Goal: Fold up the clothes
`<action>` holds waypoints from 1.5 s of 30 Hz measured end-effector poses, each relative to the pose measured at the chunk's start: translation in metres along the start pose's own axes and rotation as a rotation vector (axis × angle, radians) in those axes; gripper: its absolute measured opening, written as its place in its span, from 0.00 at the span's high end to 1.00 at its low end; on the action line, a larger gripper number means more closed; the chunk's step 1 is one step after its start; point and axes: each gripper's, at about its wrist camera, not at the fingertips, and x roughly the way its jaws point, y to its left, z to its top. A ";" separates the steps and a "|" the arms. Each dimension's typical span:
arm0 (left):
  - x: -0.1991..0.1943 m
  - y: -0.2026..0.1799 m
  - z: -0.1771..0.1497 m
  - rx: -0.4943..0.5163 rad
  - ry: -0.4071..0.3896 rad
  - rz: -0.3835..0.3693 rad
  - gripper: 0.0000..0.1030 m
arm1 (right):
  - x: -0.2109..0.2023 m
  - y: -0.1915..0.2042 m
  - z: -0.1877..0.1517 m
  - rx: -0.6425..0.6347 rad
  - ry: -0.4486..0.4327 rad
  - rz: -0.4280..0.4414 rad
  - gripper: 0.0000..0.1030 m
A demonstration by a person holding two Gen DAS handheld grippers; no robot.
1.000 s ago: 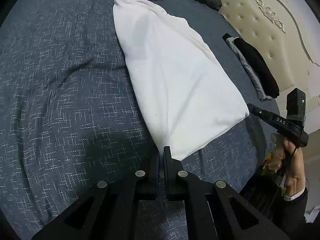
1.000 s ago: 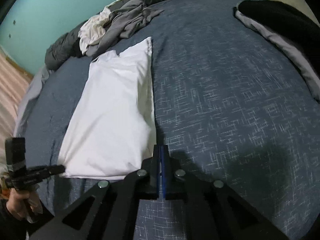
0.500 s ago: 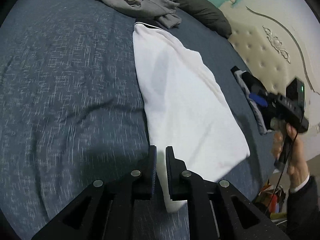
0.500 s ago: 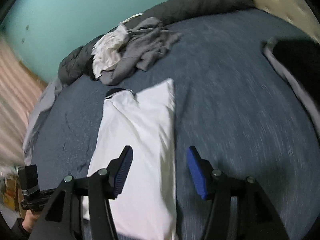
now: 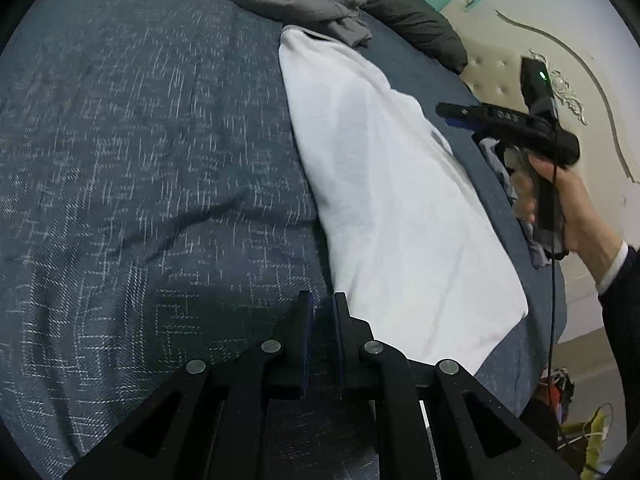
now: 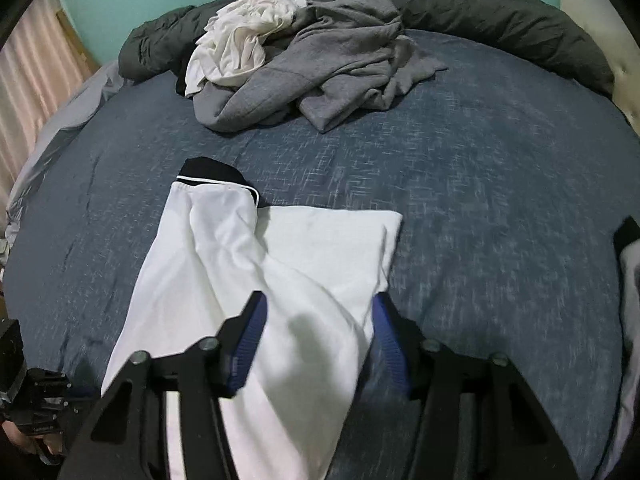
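Note:
A white garment with a black collar (image 6: 276,272) lies folded in a long strip on the blue bed (image 6: 480,208); it also shows in the left wrist view (image 5: 392,200). My right gripper (image 6: 318,320) is open, its blue-padded fingers (image 6: 250,336) spread just above the garment's near part. It shows from the side in the left wrist view (image 5: 460,114), held over the garment's right edge. My left gripper (image 5: 322,304) has a narrow gap between its fingers, holds nothing and sits at the garment's near left edge.
A pile of grey and white clothes (image 6: 304,52) lies at the far side of the bed against a dark rolled duvet (image 6: 500,20). Folded dark and grey clothes (image 6: 628,264) sit at the right edge. A cream headboard (image 5: 500,68) stands beyond.
My right gripper has opened wide and moved over the white garment. My left gripper has parted slightly and shifted toward the garment's near left edge.

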 end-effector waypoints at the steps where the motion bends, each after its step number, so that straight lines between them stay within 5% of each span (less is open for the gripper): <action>1: 0.002 0.001 -0.001 0.003 0.003 0.000 0.90 | 0.003 0.003 0.002 -0.016 0.012 -0.007 0.59; 3: 0.003 0.002 -0.001 0.006 0.006 -0.005 0.90 | 0.012 0.008 0.006 -0.046 0.035 -0.006 0.69; 5: 0.004 0.001 -0.001 0.009 0.007 -0.011 0.90 | 0.019 0.013 0.007 -0.070 0.051 0.006 0.88; 8: 0.005 0.000 -0.002 0.013 0.009 -0.018 0.90 | 0.027 0.014 0.006 -0.072 0.076 -0.017 0.99; 19: 0.007 0.004 -0.001 0.014 0.010 -0.021 0.90 | 0.014 -0.013 0.011 0.038 0.007 0.002 1.00; 21: 0.008 0.005 -0.004 0.014 0.011 -0.021 0.90 | 0.022 -0.013 0.012 0.057 0.041 0.016 0.86; 22: 0.009 0.005 -0.005 0.014 0.012 -0.021 0.90 | 0.025 -0.011 0.012 0.055 0.053 0.019 0.66; 24: 0.009 0.006 -0.005 0.014 0.011 -0.022 0.90 | 0.029 -0.004 0.011 0.033 0.068 0.019 0.61; 26: 0.008 0.006 -0.004 0.014 0.011 -0.024 0.90 | 0.033 0.000 0.010 0.014 0.081 0.017 0.66; 28: 0.006 0.010 -0.006 0.013 0.012 -0.025 0.90 | 0.036 0.004 0.008 0.000 0.095 0.021 0.89; 30: 0.005 0.012 -0.007 0.012 0.012 -0.027 0.90 | 0.032 0.004 0.008 0.000 0.068 0.025 0.97; 36: 0.001 0.009 -0.011 0.016 0.013 -0.025 0.90 | 0.014 -0.015 0.009 0.086 -0.031 -0.035 1.00; 45: -0.001 0.011 -0.012 0.017 0.014 -0.026 0.90 | 0.020 -0.035 0.012 0.172 -0.025 -0.095 1.00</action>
